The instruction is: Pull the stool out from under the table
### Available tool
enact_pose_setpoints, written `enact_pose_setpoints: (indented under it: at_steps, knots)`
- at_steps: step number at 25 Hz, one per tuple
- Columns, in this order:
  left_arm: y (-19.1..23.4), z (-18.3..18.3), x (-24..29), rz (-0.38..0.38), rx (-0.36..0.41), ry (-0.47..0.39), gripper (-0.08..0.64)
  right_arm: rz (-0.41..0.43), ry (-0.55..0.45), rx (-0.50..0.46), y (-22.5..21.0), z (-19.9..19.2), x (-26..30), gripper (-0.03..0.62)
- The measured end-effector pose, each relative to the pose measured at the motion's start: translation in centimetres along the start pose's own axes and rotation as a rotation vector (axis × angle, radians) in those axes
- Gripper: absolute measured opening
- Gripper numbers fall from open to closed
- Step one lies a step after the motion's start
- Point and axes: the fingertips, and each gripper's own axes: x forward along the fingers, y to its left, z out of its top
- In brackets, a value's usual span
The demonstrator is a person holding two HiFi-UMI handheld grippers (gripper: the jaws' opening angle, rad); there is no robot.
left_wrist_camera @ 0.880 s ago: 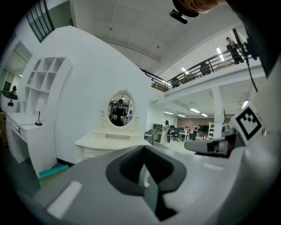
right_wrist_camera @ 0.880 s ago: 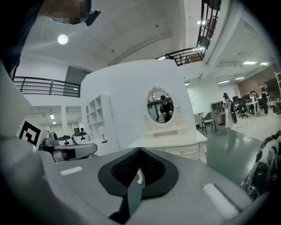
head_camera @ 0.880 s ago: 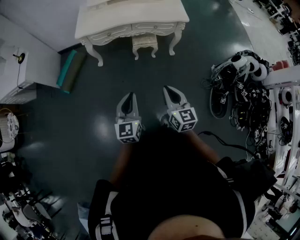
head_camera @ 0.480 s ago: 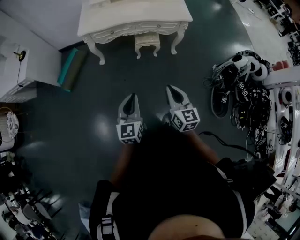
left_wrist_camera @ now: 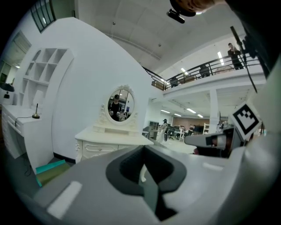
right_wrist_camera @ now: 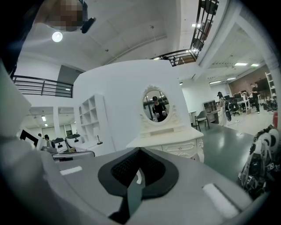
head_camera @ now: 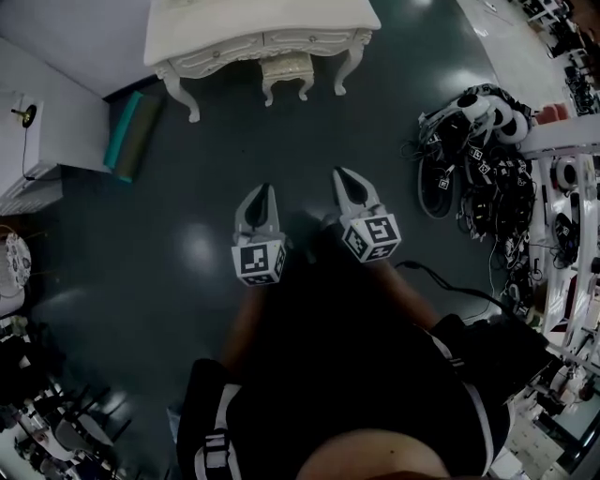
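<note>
Head view: stool point(head_camera: 287, 68) under table point(head_camera: 216, 37), rolled mats point(head_camera: 131, 137) left, gear heap point(head_camera: 473, 155) right.

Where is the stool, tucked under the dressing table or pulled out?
Tucked under: the stool stands between the dressing table's front legs, its seat just below the drawers.

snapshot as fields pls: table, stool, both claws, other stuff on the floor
table: white dressing table against the wall, oval mirror on top
stool: small white stool tucked under the table's front, between its legs; not pulled out
left claw: shut, empty, well short of the stool
right claw: shut, empty, beside the left one, pointing toward the table
floor clutter: teal mat left of the table; pile of headsets and cables at right
</note>
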Motion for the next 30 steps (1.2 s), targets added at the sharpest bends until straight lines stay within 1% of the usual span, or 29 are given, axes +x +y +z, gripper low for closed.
enact_pose_setpoints:
  at_steps: [6, 7, 10, 11, 14, 16, 19, 24, 27, 30]
  knots:
    - [1.1, -0.8, 1.3, 0.010, -0.025, 0.015, 0.006, -0.008, 0.006, -0.003, -0.6, -0.1, 1.2, -0.002]
    - [1.3, -0.5, 1.8, 0.014, -0.027, 0.006, 0.006, -0.009, 0.001, 0.000, -0.9, 0.0, 1.6, -0.002]
    - [1.3, 1.3, 3.5, 0.015, -0.044, -0.062, 0.006, -0.005, -0.013, -0.013, -2.3, 0.5, 3.1, -0.002]
    - [1.2, 1.8, 4.3, 0.011, -0.036, -0.073, 0.006, -0.001, -0.016, -0.017, -2.8, 0.8, 3.8, -0.002]
    - [1.9, 2.8, 7.1, 0.009, 0.008, -0.056, 0.006, 0.013, -0.029, -0.007, -3.8, 2.0, 6.7, -0.002]
    - [2.6, 3.2, 9.2, 0.014, 0.020, -0.047, 0.006, 0.019, -0.043, -0.001, -4.6, 3.1, 8.8, -0.002]
    - [3.0, 3.4, 12.2, 0.022, 0.022, -0.028, 0.005, 0.024, -0.049, 0.015, -6.2, 4.0, 11.4, -0.002]
    - [2.5, 4.4, 17.1, 0.000, 0.043, -0.019, 0.006, 0.028, -0.047, 0.014, -9.0, 5.4, 14.4, -0.002]
    - [2.4, 4.5, 19.5, 0.016, 0.034, -0.005, 0.006, 0.033, -0.033, 0.017, -10.7, 5.7, 15.5, -0.002]
    - [2.3, 5.1, 21.5, 0.024, 0.025, -0.018, 0.006, 0.053, -0.024, -0.002, -11.9, 6.0, 16.4, -0.002]
